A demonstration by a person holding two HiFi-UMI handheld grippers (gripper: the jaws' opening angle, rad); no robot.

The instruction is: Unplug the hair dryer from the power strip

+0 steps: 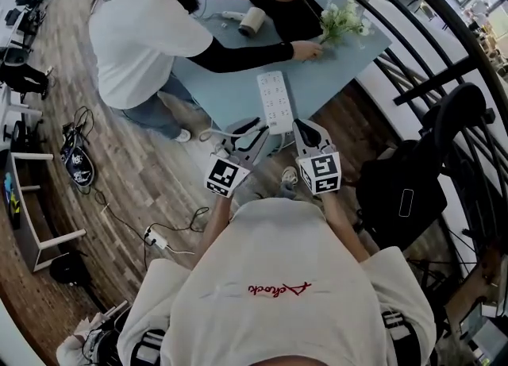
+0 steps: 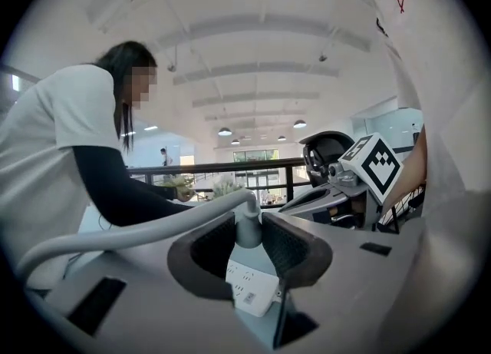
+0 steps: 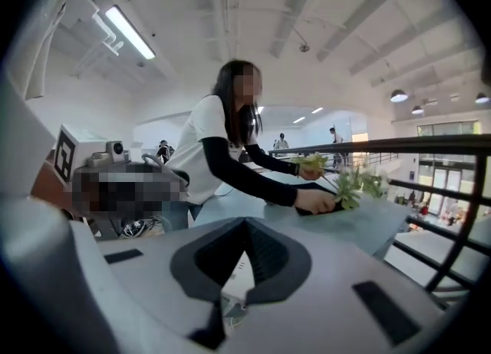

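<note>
The white power strip (image 1: 274, 99) lies on the light blue table (image 1: 349, 59), near its front edge. My left gripper (image 1: 255, 129) sits just left of the strip's near end and is shut on a grey plug (image 2: 248, 231). The plug's grey cable (image 2: 138, 229) runs off to the left. Below the plug, the power strip (image 2: 253, 287) shows between the jaws; I cannot tell whether the plug touches it. My right gripper (image 1: 302, 126) is beside the strip's near end, on the right. This right gripper (image 3: 245, 229) has its tips together, with the strip (image 3: 238, 274) showing below. A white hair dryer (image 1: 250, 21) lies at the table's far side.
A person in a white top (image 1: 139, 31) leans over the table's left side, hands on flowers (image 1: 340, 21). A black railing (image 1: 444, 55) runs along the right. A black bag (image 1: 405, 190) stands near my right side. Cables and another strip (image 1: 155, 237) lie on the wooden floor.
</note>
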